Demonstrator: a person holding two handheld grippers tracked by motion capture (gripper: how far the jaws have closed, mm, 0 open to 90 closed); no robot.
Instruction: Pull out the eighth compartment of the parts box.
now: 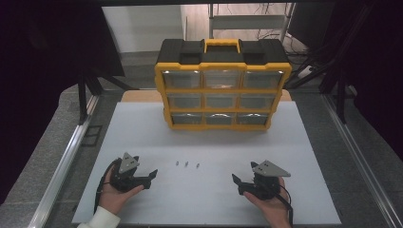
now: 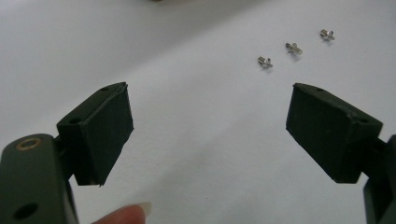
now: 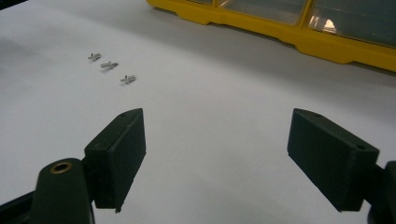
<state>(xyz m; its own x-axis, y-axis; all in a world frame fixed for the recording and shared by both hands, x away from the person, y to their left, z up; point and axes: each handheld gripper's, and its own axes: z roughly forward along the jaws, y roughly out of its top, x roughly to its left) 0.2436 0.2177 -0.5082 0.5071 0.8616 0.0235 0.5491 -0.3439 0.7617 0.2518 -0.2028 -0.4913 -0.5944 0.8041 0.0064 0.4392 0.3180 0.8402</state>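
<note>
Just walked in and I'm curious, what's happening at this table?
A person holds a two-jaw gripper in each hand, resting low on the white table. The left gripper and right gripper are both open and empty. Three small metal screws lie in a row between them, untouched. A yellow and black drawer organizer stands at the far side, drawers closed. Nothing has been picked up yet.

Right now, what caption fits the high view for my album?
Two open grippers, left and right, flank three small screws before a yellow drawer organizer.
</note>
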